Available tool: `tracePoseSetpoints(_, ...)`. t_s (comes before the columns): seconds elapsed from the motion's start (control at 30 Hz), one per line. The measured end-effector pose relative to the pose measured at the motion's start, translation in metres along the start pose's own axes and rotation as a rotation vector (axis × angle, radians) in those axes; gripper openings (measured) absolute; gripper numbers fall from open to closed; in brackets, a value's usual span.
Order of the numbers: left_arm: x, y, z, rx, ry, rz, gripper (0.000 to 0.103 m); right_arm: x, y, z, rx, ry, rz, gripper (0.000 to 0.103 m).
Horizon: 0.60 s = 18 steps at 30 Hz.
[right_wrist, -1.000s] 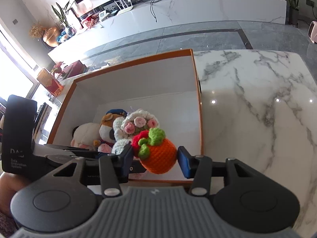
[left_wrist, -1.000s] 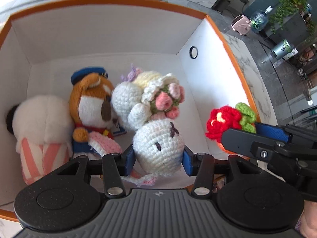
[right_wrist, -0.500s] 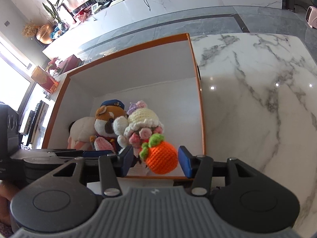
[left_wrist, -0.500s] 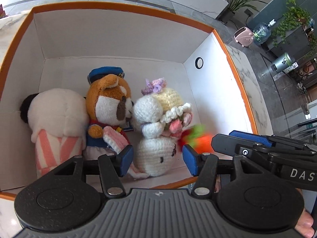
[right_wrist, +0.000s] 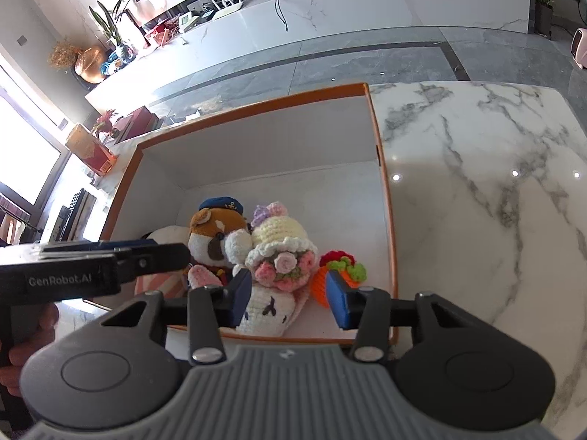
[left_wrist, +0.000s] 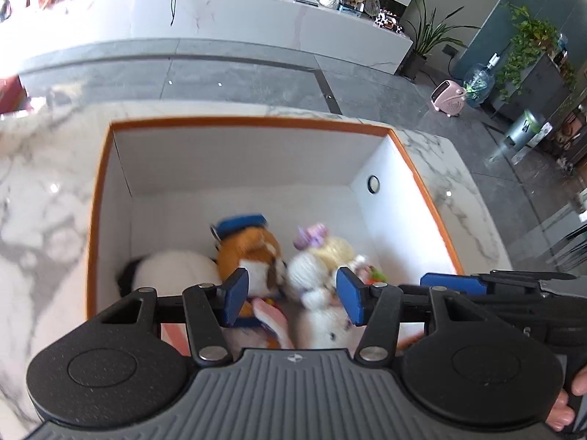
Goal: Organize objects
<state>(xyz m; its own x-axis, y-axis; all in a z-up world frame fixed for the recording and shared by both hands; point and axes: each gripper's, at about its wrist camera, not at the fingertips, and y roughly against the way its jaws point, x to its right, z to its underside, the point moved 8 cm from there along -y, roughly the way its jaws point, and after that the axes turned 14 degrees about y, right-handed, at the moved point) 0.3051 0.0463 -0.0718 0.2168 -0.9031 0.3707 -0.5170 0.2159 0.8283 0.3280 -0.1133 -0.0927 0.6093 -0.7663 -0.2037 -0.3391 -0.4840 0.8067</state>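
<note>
An orange-rimmed white box holds several soft toys in a row at its near side: a white and pink striped plush, a brown bear in a blue cap, a white crochet doll with a flower bouquet, and an orange crochet fruit with a red and green top lying at the right. My left gripper is open and empty above the toys. My right gripper is open and empty above the box's near edge.
The box stands on a white marble table. The far half of the box floor is bare. Beyond the table lie a grey tiled floor and a long white counter. Each gripper shows in the other's view.
My right gripper has let go of the orange crochet fruit, which now lies in the box beside the white doll. Both grippers have pulled up and back from the box.
</note>
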Motion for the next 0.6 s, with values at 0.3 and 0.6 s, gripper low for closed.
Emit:
tracePoseSetpoints(0.3,-0.01,-0.045,-0.023,-0.019,-0.04,-0.04,0.048,-0.014,-0.032,-0.03,0.017,0.075,0.034,0.047)
tracePoseSetpoints(0.6,-0.026,-0.053,-0.007,-0.071,-0.087,-0.097,0.031,-0.007,-0.068,-0.024,-0.051,0.07,0.051,0.04)
